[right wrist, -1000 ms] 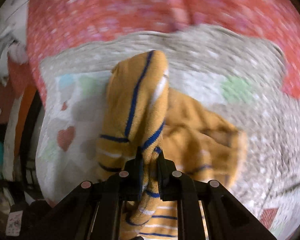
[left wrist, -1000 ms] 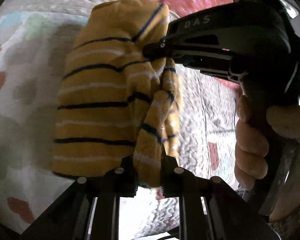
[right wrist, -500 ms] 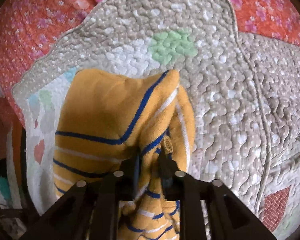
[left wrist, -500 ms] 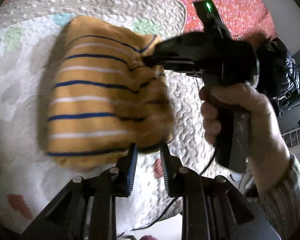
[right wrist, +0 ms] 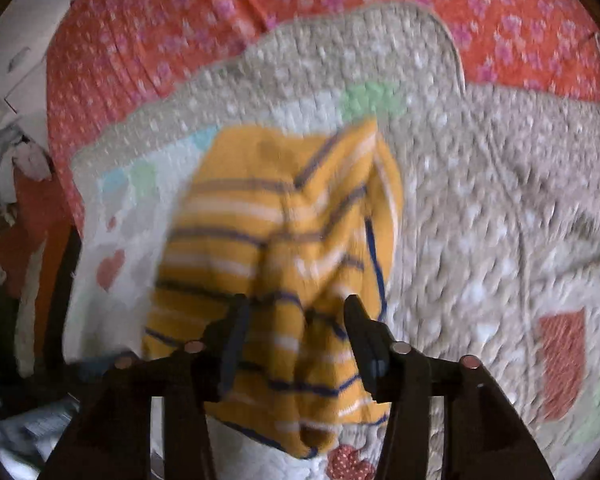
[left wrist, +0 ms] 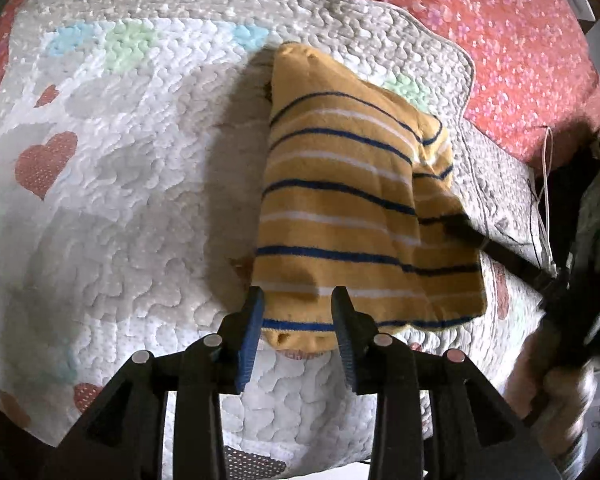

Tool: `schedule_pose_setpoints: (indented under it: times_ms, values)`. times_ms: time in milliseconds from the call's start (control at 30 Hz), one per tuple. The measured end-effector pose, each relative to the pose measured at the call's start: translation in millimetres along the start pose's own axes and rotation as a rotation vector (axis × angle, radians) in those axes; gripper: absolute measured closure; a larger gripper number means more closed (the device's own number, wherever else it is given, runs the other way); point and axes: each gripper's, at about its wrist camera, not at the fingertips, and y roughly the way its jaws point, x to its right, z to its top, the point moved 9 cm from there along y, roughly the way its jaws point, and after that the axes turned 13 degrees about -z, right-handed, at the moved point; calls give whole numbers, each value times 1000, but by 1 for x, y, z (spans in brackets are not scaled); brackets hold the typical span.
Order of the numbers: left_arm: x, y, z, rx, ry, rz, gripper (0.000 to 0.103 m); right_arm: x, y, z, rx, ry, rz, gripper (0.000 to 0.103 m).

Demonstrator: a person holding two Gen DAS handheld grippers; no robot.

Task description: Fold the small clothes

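Both of my tongs have let go within the last second. Nearest to me, the left tongs stand wide, their fingers either side of the near hem of the striped yellow garment without pinching it; a second ago they were clamped on a bunched fold of it held up in the air. The right tongs are spread wide too in their own blurred view, the cloth loose between the fingers, whereas half a second ago they were still pinched shut on it. Beyond the fingers the garment now lies folded over itself on the quilted heart-print mat, one layer on top of another, its far corner peaked up a little. Farther off lies the red flowered bedspread. I judge this fold laid; what remains is to flatten that far corner or fold once more.
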Motion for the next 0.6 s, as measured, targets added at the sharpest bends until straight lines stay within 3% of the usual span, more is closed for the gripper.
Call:
schedule_pose_setpoints:
  times_ms: [133,233,367,533,600]
  values:
    - [3,5,12,9,31,34,67,34,19,-23,-56,133,-12,96]
    - [4,27,16,-33,49,50,65,54,35,-41,-105,190,-26,96]
    - [-2,52,8,-89,55,78,59,57,29,-43,-103,203,13,90]
    - [-3,54,7,-76,81,83,58,55,-16,5,100,213,15,86]
    - [-2,54,7,-71,92,91,58,42,-22,30,142,193,47,86]
